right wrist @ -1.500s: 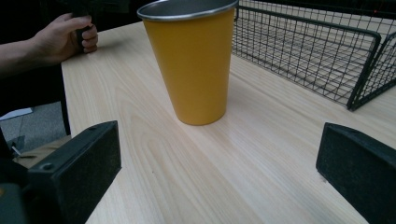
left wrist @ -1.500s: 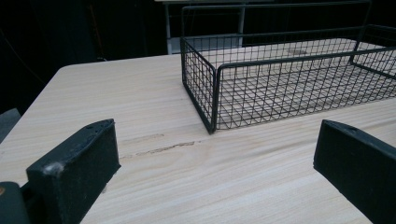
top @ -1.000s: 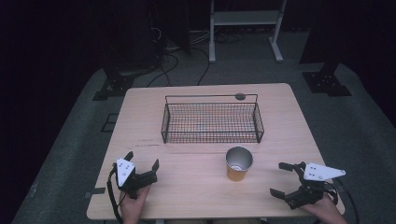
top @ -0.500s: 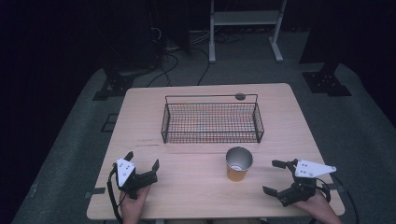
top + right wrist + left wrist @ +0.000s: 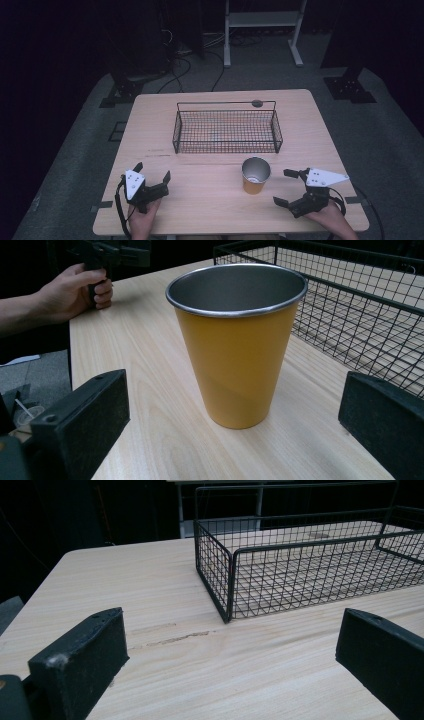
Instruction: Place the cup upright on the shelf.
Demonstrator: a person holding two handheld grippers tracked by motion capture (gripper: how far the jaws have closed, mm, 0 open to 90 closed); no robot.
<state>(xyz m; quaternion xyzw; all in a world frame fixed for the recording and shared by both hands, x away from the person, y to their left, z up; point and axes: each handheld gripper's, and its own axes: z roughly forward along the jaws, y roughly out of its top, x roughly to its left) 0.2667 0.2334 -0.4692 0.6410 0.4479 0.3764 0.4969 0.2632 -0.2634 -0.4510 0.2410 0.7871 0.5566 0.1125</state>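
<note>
The table (image 5: 150, 130) carries a wire basket (image 5: 226, 125) in the centre of the high view, and an orange cup (image 5: 255, 176) stands upright just below it. The right tongs (image 5: 290, 187), lower right, gape wide toward the cup, apart from it. This looks like the approach step; next they must straddle the cup and close. The left tongs (image 5: 152, 172), lower left, rest open and hold nothing.

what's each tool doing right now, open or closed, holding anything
Left tool: open, holding nothing, resting on the table.
Right tool: open, holding nothing, jaws spread toward the yellow cup, not touching it.
</note>
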